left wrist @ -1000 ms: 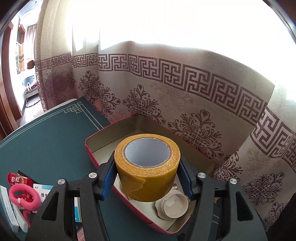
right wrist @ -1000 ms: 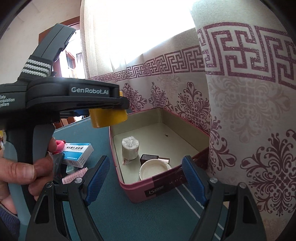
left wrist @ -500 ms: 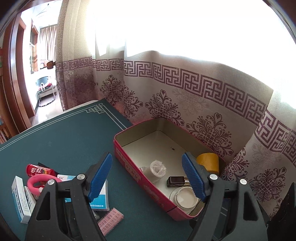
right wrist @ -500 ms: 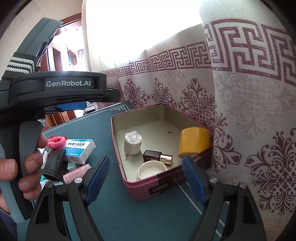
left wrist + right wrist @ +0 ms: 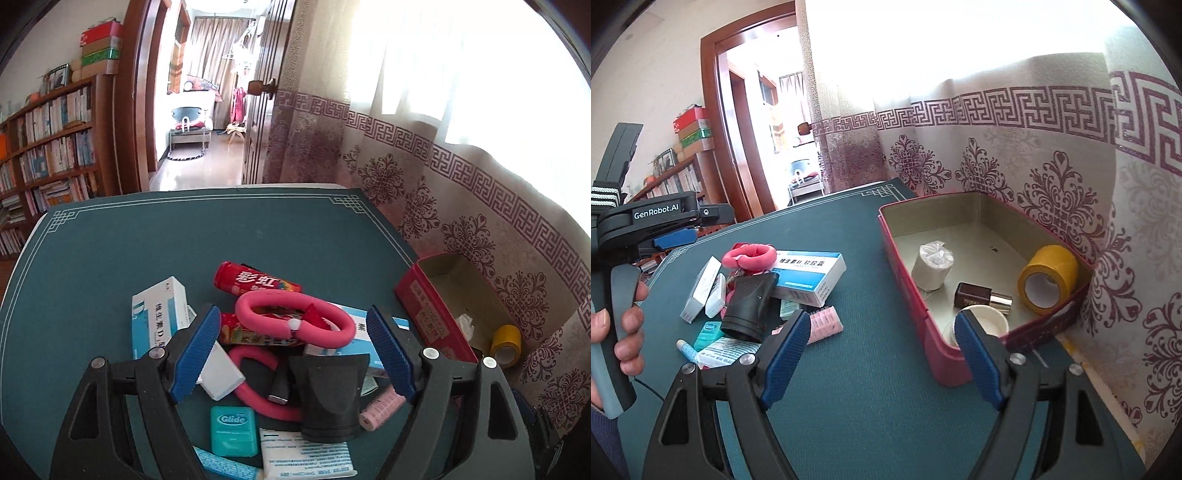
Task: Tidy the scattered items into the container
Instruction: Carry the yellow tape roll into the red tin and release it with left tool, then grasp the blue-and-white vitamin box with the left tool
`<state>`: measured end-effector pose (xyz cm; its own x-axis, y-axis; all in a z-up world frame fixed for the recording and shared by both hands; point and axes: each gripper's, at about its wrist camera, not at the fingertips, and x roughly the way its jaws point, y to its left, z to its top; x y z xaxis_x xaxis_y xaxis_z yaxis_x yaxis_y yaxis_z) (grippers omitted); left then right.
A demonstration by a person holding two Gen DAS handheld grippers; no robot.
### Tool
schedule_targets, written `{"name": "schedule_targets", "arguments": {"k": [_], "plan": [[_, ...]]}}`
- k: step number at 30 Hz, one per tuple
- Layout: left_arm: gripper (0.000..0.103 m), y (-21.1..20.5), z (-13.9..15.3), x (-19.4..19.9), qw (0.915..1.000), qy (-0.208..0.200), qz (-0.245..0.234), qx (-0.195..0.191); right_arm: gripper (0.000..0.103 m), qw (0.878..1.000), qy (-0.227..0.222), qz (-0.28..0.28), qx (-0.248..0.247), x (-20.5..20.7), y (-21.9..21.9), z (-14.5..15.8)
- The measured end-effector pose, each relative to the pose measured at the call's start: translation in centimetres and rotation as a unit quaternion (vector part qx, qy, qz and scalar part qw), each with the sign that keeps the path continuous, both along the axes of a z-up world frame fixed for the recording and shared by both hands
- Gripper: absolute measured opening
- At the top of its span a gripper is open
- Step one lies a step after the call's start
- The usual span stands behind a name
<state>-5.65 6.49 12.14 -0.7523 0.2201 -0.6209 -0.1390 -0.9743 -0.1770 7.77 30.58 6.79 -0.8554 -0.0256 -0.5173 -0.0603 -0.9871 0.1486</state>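
Scattered items, topped by a pink foam loop (image 5: 295, 321), lie heaped on the green felt table (image 5: 871, 387) left of my red rectangular tin container (image 5: 905, 266). Inside it a yellow tape roll (image 5: 1049, 277) stands on edge. My left gripper (image 5: 291, 350) is opening, empty, above the heap; my right gripper (image 5: 882, 354) stands released.

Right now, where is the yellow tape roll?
In the right wrist view the yellow tape roll lies on its side in the red box's near right corner, beside the brown bottle.
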Motion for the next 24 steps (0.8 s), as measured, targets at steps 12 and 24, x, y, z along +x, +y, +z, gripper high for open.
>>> {"name": "schedule_targets", "arguments": {"k": [12, 24], "plan": [[0.085, -10.4, -6.6, -3.1, 0.9830, -0.114, 0.103, 0.100, 0.083, 0.998, -0.027, 0.044, 0.021, -1.6, -5.1, -0.5], [0.085, -10.2, -9.6, -4.9, 0.9821, -0.137, 0.104, 0.077, 0.083, 0.997, -0.045, 0.058, 0.037, -2.7, -6.7, -1.2]]}}
